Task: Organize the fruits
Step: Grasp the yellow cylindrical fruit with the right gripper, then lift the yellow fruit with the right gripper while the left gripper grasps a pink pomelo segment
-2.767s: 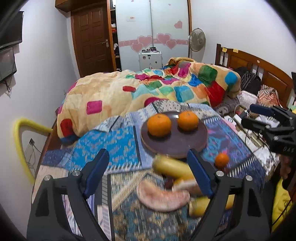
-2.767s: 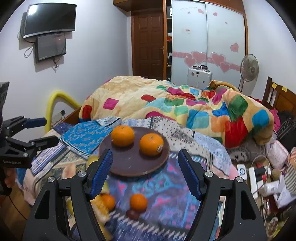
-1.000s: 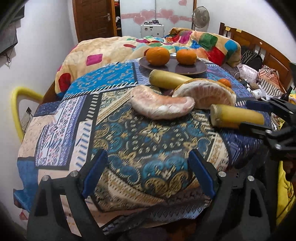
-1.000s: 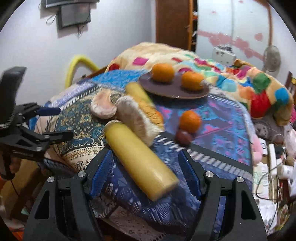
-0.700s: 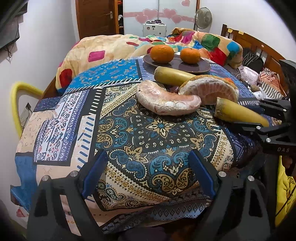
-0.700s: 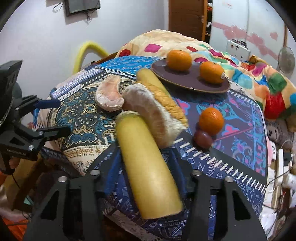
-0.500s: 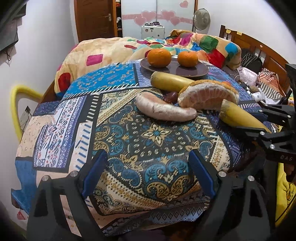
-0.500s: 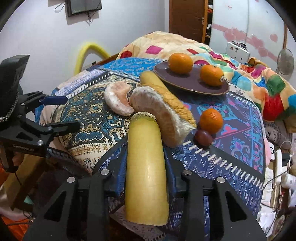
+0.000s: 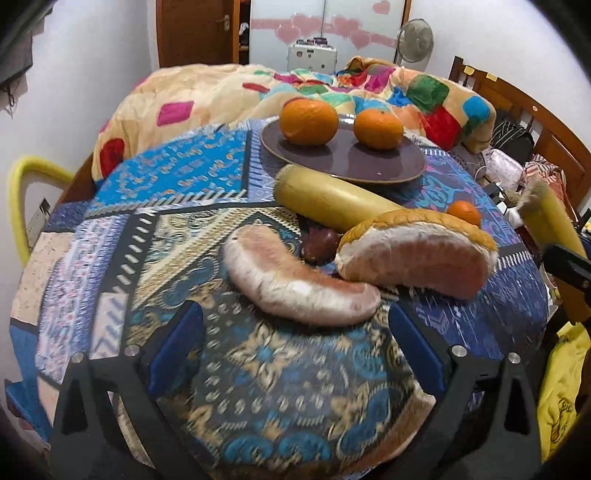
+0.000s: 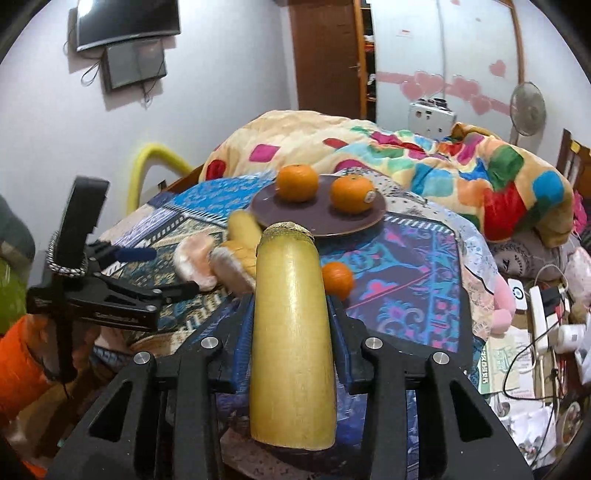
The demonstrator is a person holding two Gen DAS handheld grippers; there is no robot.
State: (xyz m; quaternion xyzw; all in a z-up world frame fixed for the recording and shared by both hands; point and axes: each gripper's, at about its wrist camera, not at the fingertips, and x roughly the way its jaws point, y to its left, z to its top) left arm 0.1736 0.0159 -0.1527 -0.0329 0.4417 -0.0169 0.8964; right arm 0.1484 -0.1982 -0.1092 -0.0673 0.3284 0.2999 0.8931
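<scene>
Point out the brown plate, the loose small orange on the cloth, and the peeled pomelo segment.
brown plate [image 9: 391, 166], left wrist view, bare front surface.
loose small orange [image 10: 337, 280], right wrist view, visible side.
peeled pomelo segment [image 9: 291, 280], left wrist view, middle.

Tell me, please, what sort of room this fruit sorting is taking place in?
Most likely a lived-in bedroom at home: a bed with a patchwork quilt and wooden headboard sits behind the cloth-covered table, with a heart-decorated wardrobe and a wall-mounted TV beyond.
</scene>
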